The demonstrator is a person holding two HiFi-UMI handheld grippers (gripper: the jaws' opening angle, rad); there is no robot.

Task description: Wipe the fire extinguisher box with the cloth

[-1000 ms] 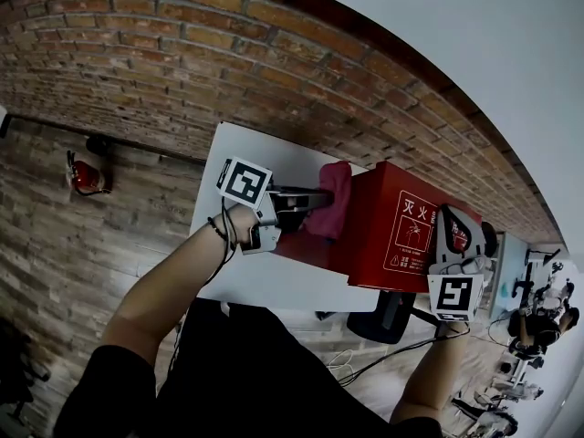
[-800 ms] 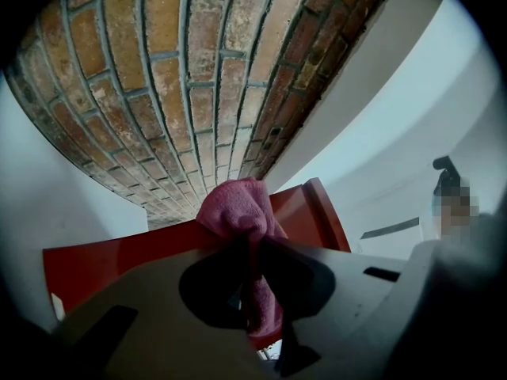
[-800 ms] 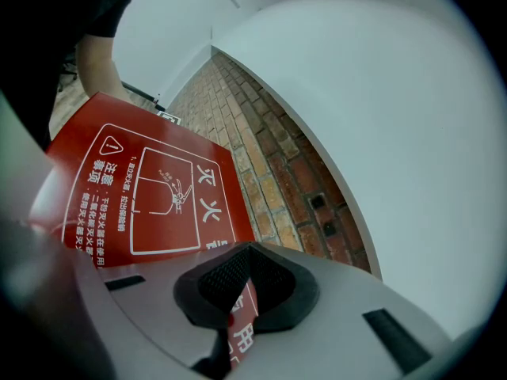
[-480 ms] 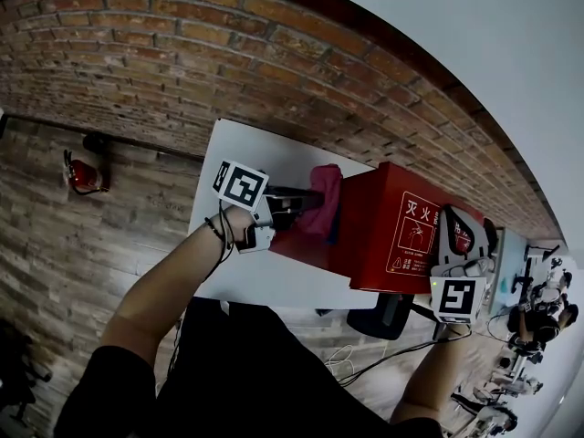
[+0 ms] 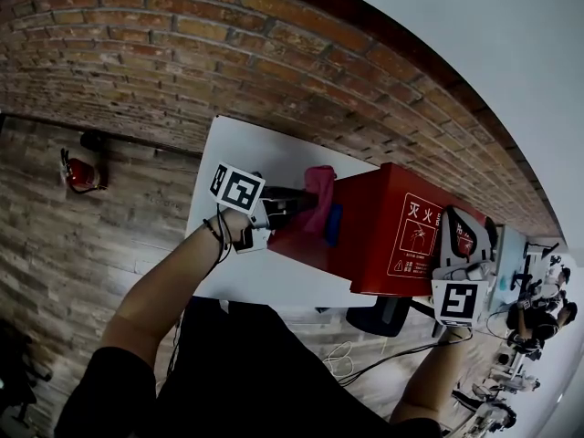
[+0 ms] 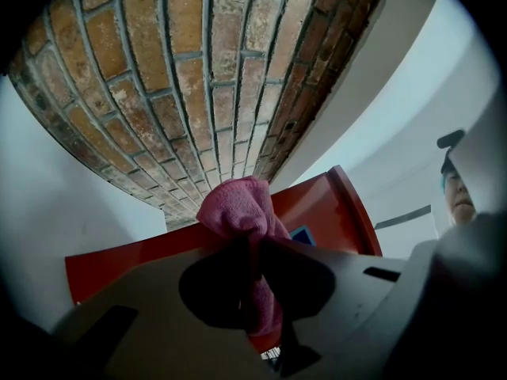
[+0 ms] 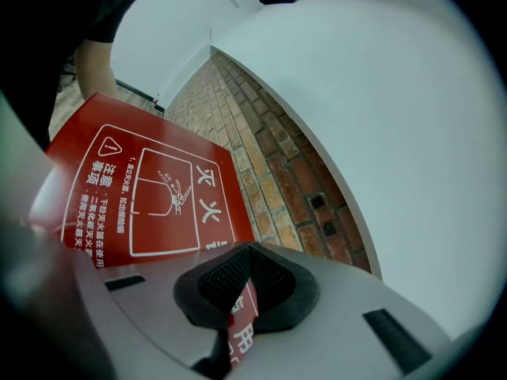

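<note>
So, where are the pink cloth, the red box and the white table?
pink cloth (image 6: 238, 204), left gripper view, its bunched upper part.
red box (image 5: 365, 243), head view, its plain red side.
white table (image 5: 260, 149), head view, a bare part of its top.

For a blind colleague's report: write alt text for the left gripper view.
The left tool grips a bunched pink cloth between its jaws, at the edge of a red fire extinguisher box. A brick wall fills the background above.

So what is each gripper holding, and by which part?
Left gripper pinches the pink cloth around its bunched middle; right gripper clamps the fire extinguisher box at the edge of its printed face.
</note>
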